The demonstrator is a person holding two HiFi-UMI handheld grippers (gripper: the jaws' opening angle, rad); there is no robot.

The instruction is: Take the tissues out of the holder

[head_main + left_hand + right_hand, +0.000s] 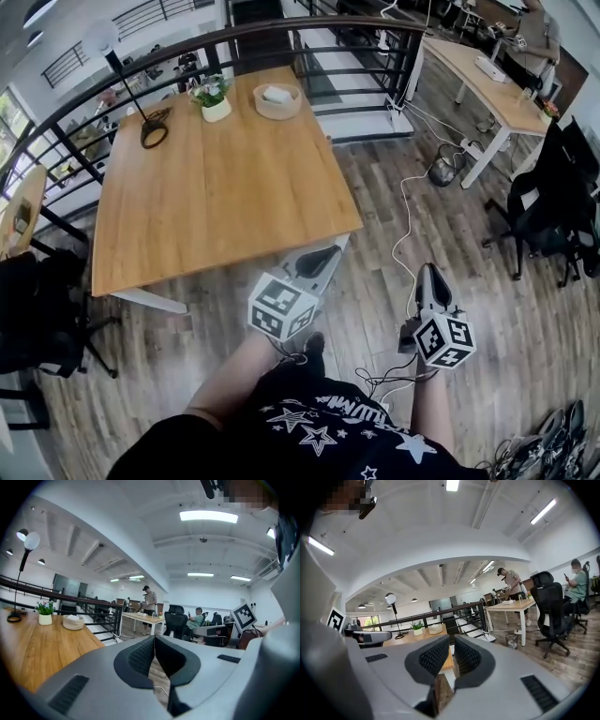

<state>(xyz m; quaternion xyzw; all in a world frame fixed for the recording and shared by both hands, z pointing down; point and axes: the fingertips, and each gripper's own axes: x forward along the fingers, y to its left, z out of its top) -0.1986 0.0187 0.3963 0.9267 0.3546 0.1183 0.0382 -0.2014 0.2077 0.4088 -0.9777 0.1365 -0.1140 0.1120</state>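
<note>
Wood table [216, 187] w/ holder [277, 101] at its far edge, white tissues [277, 94] inside, just beside a potted plant [212, 96]. Left gripper [328, 253] & right gripper [428, 272] hang off the table's near corner, over the floor [375, 206], well apart from the holder. Jaw tips are too small to read from the head view. Each gripper's own view shows pads pressed together, nothing btwn. Tissues are only a small pale patch, folds not discernible.
</note>
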